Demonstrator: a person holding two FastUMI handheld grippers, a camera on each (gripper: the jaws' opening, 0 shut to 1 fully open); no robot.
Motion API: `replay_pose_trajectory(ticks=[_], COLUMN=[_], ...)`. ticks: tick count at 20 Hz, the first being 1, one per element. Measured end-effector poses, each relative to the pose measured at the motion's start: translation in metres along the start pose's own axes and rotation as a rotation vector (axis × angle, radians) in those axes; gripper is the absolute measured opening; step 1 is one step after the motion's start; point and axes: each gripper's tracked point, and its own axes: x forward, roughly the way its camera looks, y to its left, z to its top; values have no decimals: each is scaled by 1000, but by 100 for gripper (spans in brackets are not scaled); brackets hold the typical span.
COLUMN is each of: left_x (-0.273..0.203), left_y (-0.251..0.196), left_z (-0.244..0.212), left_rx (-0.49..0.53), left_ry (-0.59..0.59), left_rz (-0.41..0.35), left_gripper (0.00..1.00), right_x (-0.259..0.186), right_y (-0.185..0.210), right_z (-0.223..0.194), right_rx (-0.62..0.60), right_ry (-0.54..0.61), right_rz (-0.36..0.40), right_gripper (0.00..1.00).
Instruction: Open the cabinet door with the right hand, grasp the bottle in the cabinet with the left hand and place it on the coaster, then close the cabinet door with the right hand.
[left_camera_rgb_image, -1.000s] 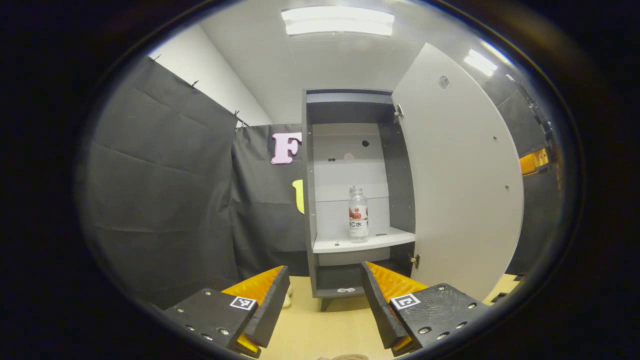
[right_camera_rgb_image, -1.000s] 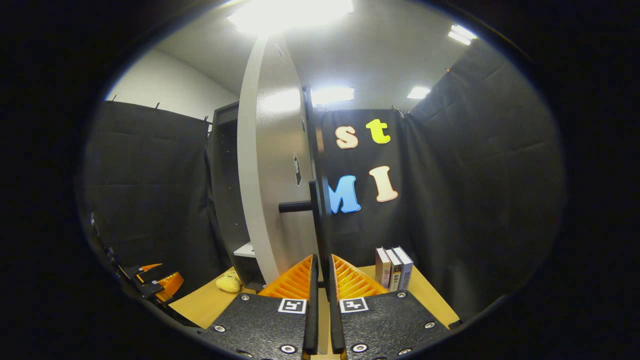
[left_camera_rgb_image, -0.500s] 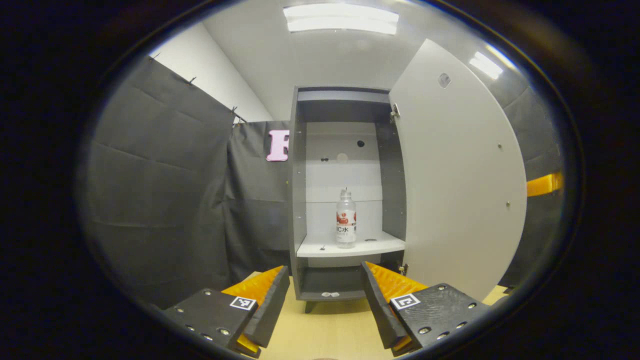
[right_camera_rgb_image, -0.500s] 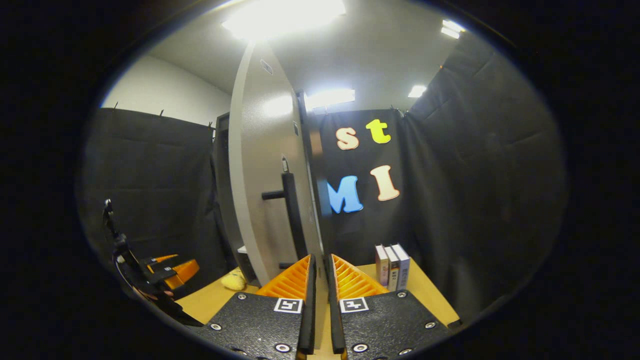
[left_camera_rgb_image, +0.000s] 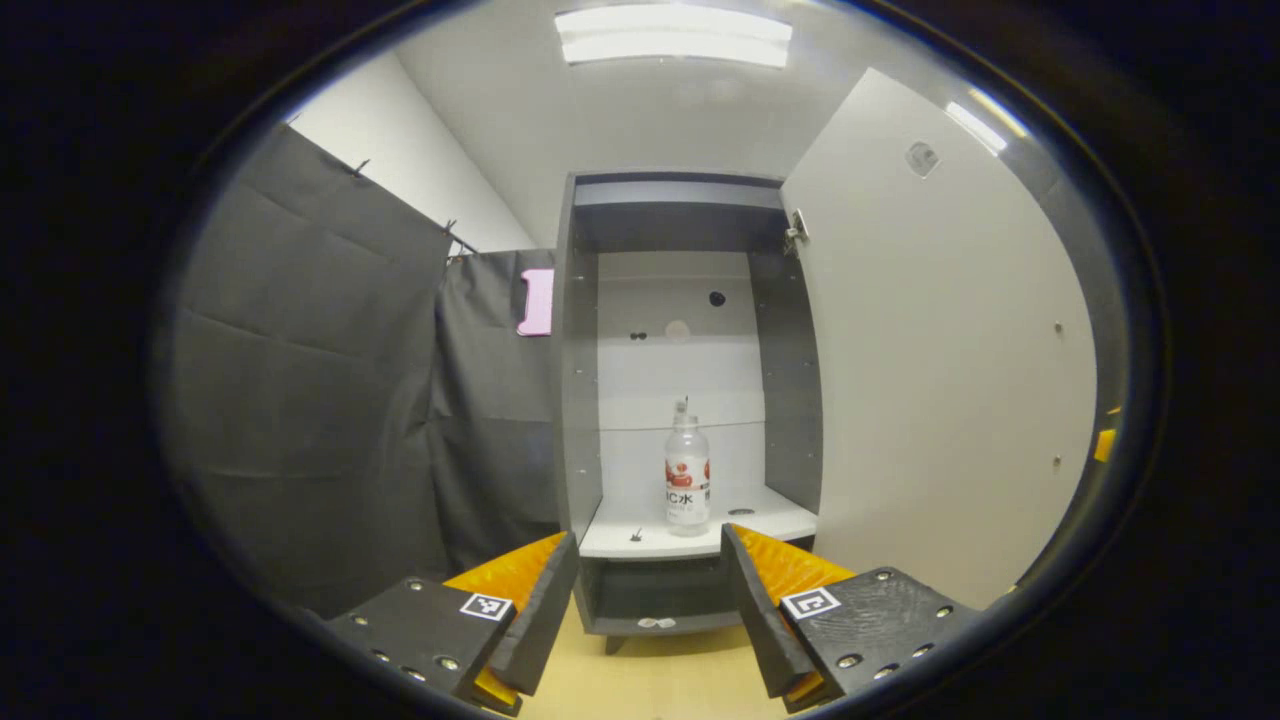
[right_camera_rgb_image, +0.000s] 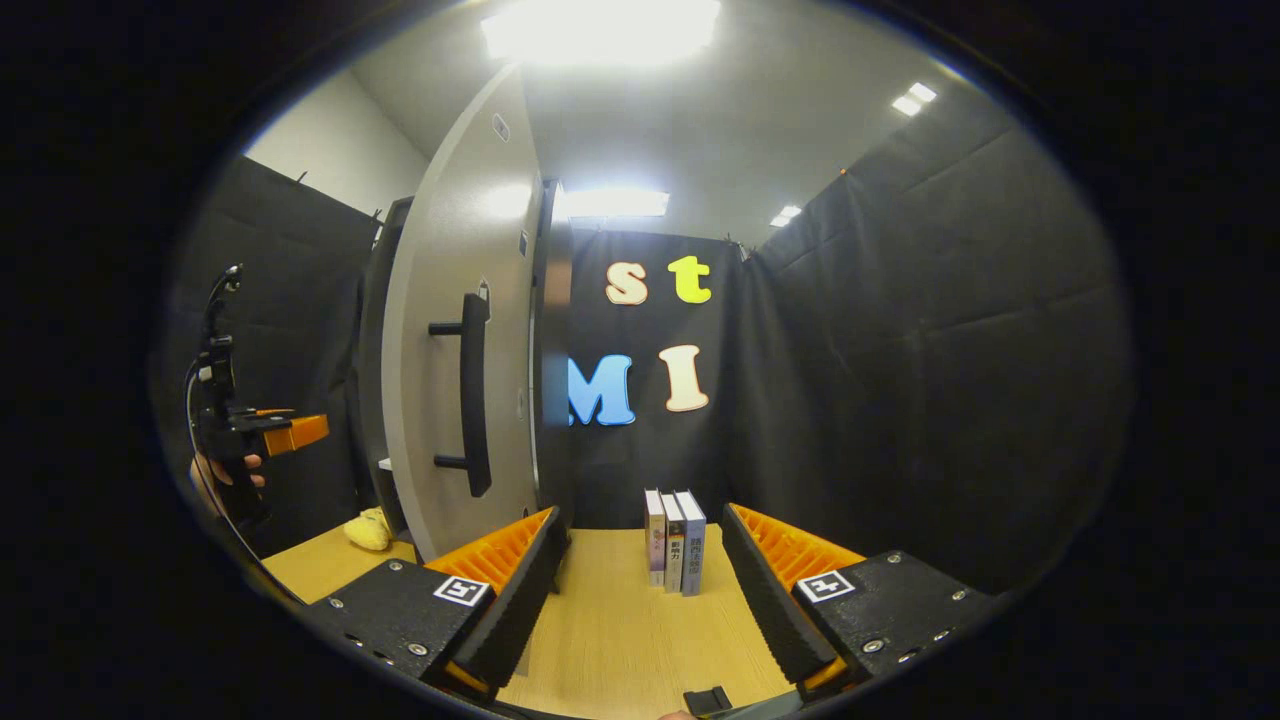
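In the left gripper view a clear bottle (left_camera_rgb_image: 687, 480) with a red and white label stands upright on the cabinet's white shelf (left_camera_rgb_image: 640, 541). The grey cabinet door (left_camera_rgb_image: 940, 330) is swung wide open to the right. My left gripper (left_camera_rgb_image: 650, 600) is open, short of the shelf, with the bottle beyond its fingers. In the right gripper view my right gripper (right_camera_rgb_image: 640, 590) is open and holds nothing. The door (right_camera_rgb_image: 440, 340) with its black bar handle (right_camera_rgb_image: 472, 390) stands to its left. The left gripper (right_camera_rgb_image: 285, 432) shows far left, held by a hand (right_camera_rgb_image: 225, 475).
Three upright books (right_camera_rgb_image: 674, 540) stand on the wooden table (right_camera_rgb_image: 620, 650) ahead of the right gripper. A yellow object (right_camera_rgb_image: 368, 528) lies on the table by the cabinet's foot. A small dark thing (left_camera_rgb_image: 634, 537) sits on the shelf left of the bottle.
My right gripper let go of the door handle, opened and drew off to the right. The door swung wider. My left gripper moved closer to the cabinet and the bottle.
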Motion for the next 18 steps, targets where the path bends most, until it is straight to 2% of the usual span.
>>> replay_pose_trajectory(ticks=[1, 2, 8, 17, 18], left_x=[11, 24, 88, 182, 192], left_y=[0, 0, -11, -29, -32], left_z=[1, 1, -5, -25, -28], left_rx=[-7, -11, -21, -35, -38], left_ry=[-2, -2, 15, 24, 26], left_rz=[-7, -15, -109, -207, -215], left_gripper=[87, 82, 82, 82, 82], right_x=[0, -1, 3, 1, 1], right_y=[-4, -7, -19, -26, -27], right_z=[-3, -5, -18, -28, -29], right_rx=[5, 9, 37, 42, 41], right_ry=[6, 11, 40, 61, 66], right_rz=[-15, -34, -137, -294, -310], right_gripper=[96, 96, 96, 94, 96])
